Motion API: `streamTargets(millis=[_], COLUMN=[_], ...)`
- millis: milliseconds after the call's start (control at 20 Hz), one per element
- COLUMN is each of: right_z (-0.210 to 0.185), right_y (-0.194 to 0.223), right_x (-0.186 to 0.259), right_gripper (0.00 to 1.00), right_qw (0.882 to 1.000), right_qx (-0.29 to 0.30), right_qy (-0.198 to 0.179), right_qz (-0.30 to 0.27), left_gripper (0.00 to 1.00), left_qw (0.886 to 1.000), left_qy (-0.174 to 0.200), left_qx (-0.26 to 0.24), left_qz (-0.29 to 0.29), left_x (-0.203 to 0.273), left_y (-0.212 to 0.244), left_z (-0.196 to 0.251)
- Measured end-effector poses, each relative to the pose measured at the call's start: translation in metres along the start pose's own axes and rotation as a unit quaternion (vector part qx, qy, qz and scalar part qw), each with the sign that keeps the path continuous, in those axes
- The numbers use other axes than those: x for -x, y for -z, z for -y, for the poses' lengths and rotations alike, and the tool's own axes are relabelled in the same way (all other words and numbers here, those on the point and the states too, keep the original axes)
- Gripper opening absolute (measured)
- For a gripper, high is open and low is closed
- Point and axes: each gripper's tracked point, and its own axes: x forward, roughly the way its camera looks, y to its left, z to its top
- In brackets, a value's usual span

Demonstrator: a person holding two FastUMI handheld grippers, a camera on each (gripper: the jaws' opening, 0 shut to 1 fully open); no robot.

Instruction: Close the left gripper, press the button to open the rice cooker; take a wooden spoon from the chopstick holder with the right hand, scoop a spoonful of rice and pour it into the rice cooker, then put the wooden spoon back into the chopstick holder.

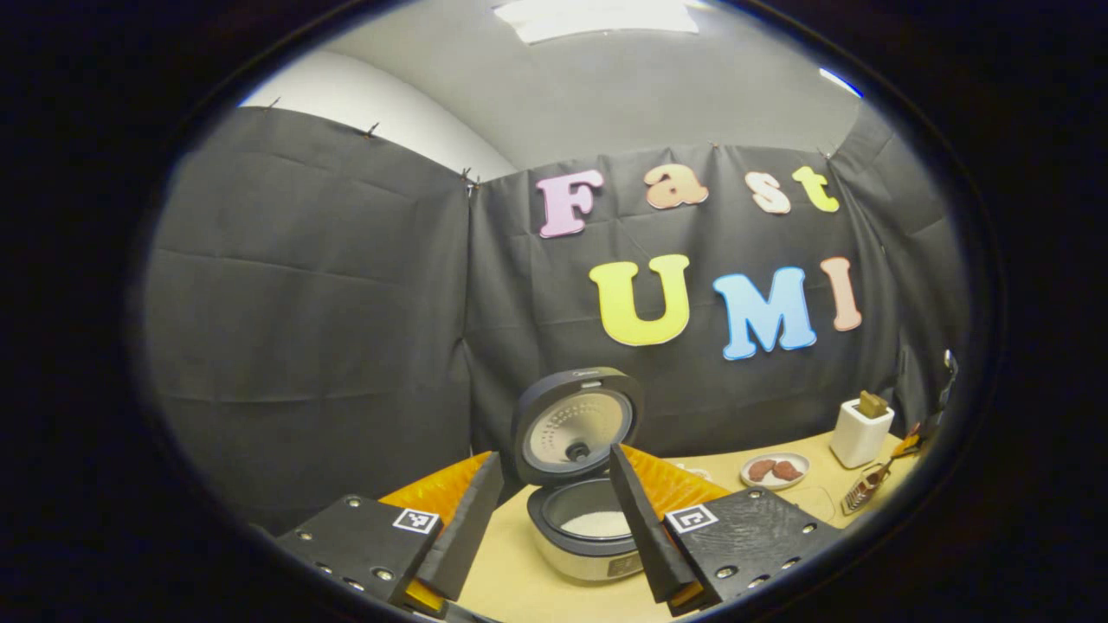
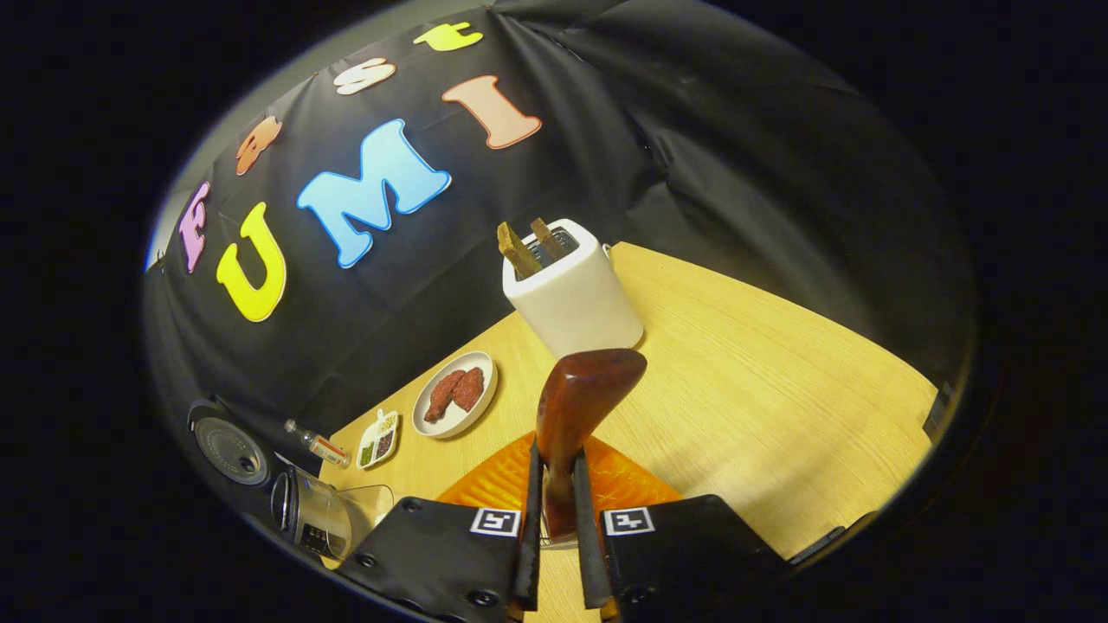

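My left gripper (image 1: pixel 554 519) fingers stand apart, the open cooker (image 1: pixel 582 510) with rice at 12 o'clock; my right gripper (image 2: pixel 554 510) fingers clamp the spoon (image 2: pixel 580 407); holder (image 2: pixel 571 294) at 12 o'clock on the counter (image 2: pixel 779 415).

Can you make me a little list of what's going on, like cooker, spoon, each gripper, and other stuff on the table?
rice cooker: lid up, white rice inside
wooden spoon: gripped by the handle, bowl end up
right gripper: shut on the spoon
left gripper: open, holding nothing, facing the cooker
chopstick holder: white, two wooden pieces sticking out
plate: two reddish pieces on it
table: light wood
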Motion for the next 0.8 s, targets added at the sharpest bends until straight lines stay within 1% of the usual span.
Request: streamTargets(millis=[50, 100, 250, 400, 550, 700, 800], right_z=[0.006, 0.004, -0.002, -0.022, -0.049, -0.070, -0.094], right_y=[0.004, 0.001, -0.009, -0.021, -0.035, -0.045, -0.048], right_x=[-0.012, 0.002, 0.013, 0.028, 0.043, 0.054, 0.061], right_gripper=[0.14, 0.12, 0.11, 0.11, 0.11, 0.11, 0.11], right_qw=[1.000, 1.000, 0.998, 0.995, 0.992, 0.985, 0.982], right_qx=[0.014, 0.022, 0.051, 0.090, 0.113, 0.155, 0.164], right_qy=[0.018, 0.012, 0.021, 0.017, 0.003, 0.000, -0.021], right_qz=[0.006, 0.003, 0.017, 0.033, 0.050, 0.076, 0.087], left_gripper=[0.79, 0.80, 0.79, 0.80, 0.80, 0.80, 0.79], left_qw=[1.000, 1.000, 1.000, 1.000, 1.000, 1.000, 1.000], left_qy=[-0.001, -0.001, -0.004, -0.003, 0.000, 0.006, 0.008], left_qx=[0.000, 0.000, 0.001, 0.010, 0.017, 0.023, 0.025], left_qz=[-0.001, -0.001, 0.000, -0.001, -0.002, -0.008, -0.010], left_x=[-0.002, -0.003, -0.010, -0.021, -0.030, -0.042, -0.049], left_y=[0.002, 0.004, 0.007, 0.009, 0.016, 0.022, 0.028], left_z=[-0.003, -0.004, -0.011, -0.011, -0.014, -0.014, -0.018])
